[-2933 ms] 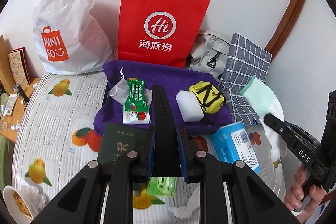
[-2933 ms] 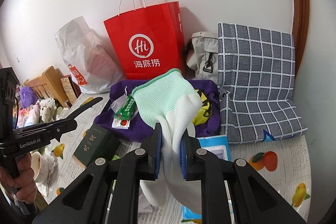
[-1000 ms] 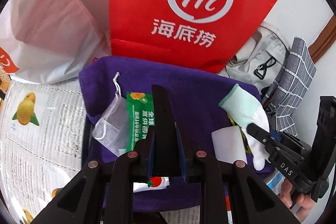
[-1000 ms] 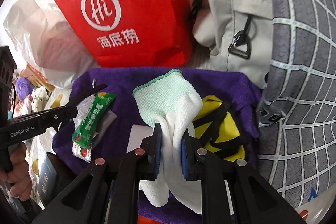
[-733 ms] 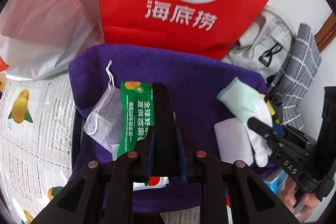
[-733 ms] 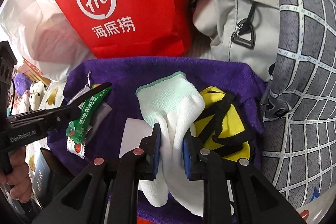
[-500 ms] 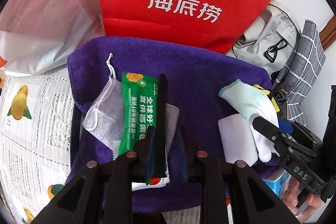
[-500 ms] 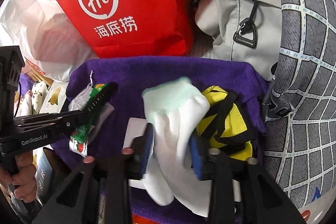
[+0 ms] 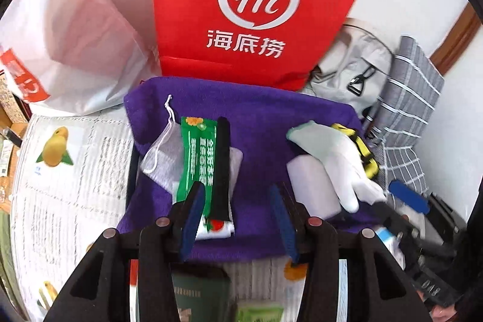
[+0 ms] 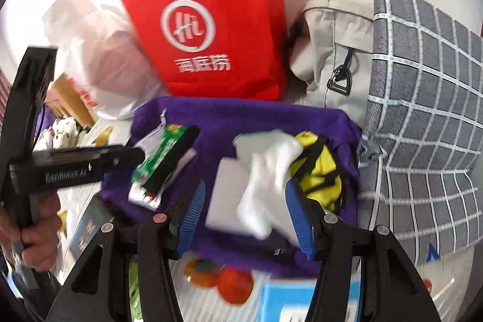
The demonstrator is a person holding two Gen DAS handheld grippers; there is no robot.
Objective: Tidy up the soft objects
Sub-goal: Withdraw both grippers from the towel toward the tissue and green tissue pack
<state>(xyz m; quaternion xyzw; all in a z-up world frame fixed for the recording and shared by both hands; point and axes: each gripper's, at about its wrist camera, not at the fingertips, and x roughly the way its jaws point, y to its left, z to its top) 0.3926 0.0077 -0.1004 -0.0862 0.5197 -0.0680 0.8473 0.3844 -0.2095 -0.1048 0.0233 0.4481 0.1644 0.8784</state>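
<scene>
A purple towel (image 9: 259, 110) (image 10: 271, 116) lies spread on the table. On it lie a black strap (image 9: 222, 159) (image 10: 172, 162) over a green packet (image 9: 196, 159), a white mesh pouch (image 9: 163, 153), a white sponge block (image 9: 311, 186) (image 10: 226, 198), a yellow-and-black pouch (image 9: 362, 147) (image 10: 317, 171) and a white glove with a green cuff (image 9: 335, 159) (image 10: 265, 177). My left gripper (image 9: 238, 216) is open just short of the strap. My right gripper (image 10: 247, 219) is open around the glove's fingers, jaws apart from it.
A red paper bag (image 9: 256, 5) and a white plastic bag (image 9: 75, 35) stand behind the towel. A grey bag (image 10: 335, 50) and a checked grey cushion (image 10: 422, 110) are at the right. A green booklet (image 9: 199, 291) and a blue box (image 10: 289, 301) lie near the front.
Both grippers opened. The black strap left my left gripper and lies on the green packet. The glove left my right gripper and lies on the sponge and yellow pouch. Both grippers pulled back slightly.
</scene>
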